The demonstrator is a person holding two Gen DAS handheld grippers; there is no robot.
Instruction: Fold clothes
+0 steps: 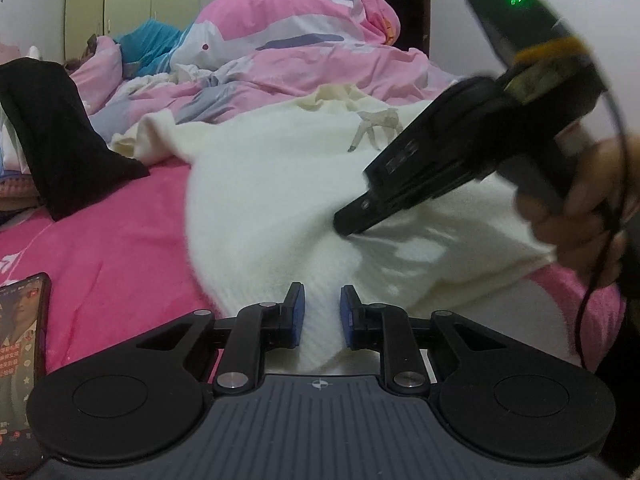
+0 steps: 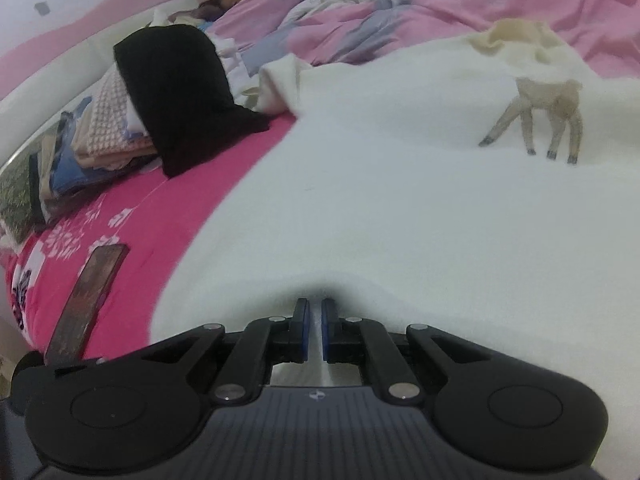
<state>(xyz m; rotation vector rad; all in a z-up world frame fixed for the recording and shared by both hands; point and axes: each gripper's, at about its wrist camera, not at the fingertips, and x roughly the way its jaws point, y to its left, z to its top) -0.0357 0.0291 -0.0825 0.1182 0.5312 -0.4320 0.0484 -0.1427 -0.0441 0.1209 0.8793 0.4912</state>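
Together, two tools [image 1: 322, 314] [image 2: 315, 330] pinch one cream sweater [image 1: 272, 184].

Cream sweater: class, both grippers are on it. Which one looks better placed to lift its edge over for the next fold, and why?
Probably the left gripper: it pinches the cream sweater at its ribbed hem. The right gripper pinches a fold further into the cloth.
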